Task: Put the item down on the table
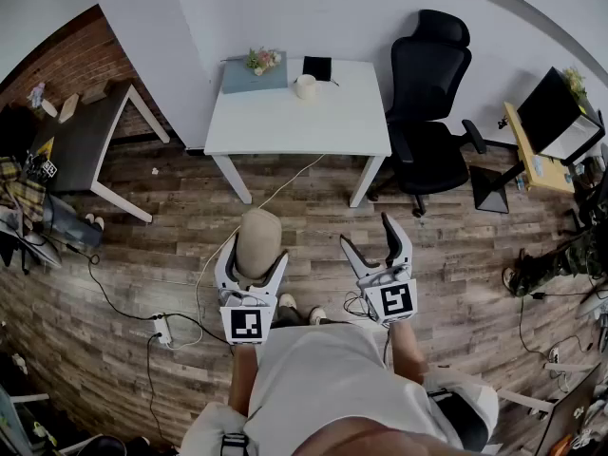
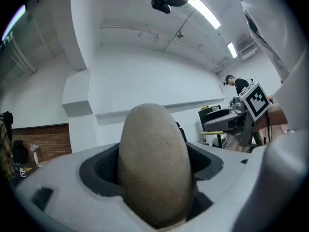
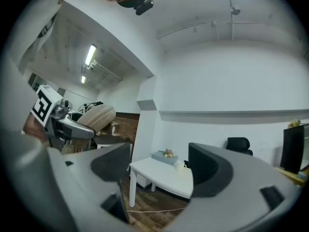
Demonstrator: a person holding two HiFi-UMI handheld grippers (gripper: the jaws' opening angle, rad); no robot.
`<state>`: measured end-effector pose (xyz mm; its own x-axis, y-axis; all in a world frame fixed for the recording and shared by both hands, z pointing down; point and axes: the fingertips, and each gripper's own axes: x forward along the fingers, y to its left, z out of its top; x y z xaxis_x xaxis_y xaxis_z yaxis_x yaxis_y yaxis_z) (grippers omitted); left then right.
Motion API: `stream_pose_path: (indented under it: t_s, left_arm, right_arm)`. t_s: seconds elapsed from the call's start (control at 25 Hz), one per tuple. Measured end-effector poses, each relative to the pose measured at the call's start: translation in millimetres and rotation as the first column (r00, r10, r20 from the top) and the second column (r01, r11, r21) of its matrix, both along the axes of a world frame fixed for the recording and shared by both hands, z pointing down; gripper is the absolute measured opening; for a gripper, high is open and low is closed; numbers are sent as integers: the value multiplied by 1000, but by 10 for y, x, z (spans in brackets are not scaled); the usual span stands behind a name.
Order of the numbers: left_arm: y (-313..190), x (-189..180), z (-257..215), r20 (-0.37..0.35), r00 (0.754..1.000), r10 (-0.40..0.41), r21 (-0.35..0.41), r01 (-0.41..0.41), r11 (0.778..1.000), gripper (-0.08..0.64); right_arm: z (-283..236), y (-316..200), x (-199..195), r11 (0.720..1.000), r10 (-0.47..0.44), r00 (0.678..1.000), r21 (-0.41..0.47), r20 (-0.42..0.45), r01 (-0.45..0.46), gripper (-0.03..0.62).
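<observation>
A beige egg-shaped item (image 1: 258,243) sits between the jaws of my left gripper (image 1: 253,255), which is shut on it; in the left gripper view the item (image 2: 153,163) fills the gap between the dark pads. My right gripper (image 1: 376,238) stands open with nothing between its fingers, and its view looks through the gap (image 3: 159,170) at the white table (image 3: 166,177). Both grippers hang over the wooden floor, well short of the white table (image 1: 275,122). The right gripper view also catches the left gripper with the item (image 3: 96,116).
On the white table stand a grey box with flowers (image 1: 255,72), a black object (image 1: 316,67) and a white mug (image 1: 305,85). A black office chair (image 1: 429,112) is right of it, a dark desk (image 1: 81,141) left. Cables and a power strip (image 1: 162,330) lie on the floor.
</observation>
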<state>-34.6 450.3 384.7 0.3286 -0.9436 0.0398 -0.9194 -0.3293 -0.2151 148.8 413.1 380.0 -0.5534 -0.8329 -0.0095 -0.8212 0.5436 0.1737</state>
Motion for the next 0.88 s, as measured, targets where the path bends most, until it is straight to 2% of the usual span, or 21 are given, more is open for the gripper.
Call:
stream_pose_path:
  t_s: [0.28,0.44,0.88]
  left_arm:
    - [-109,34,-49,-33,999,13,14,-13,1000,396]
    - [-246,13,-33,-12,999,32,17,-32,999,396]
    - [-920,-337,3,-21,996,81,16,-81,997,396]
  right_arm:
    - [22,-88,-79,999,-26,999,-22,37,27,368]
    - [37,-203,-127,999,-23,999,-23,32,24,368]
    - [40,-790,-455,999,17,1000,-35,5,-17,367]
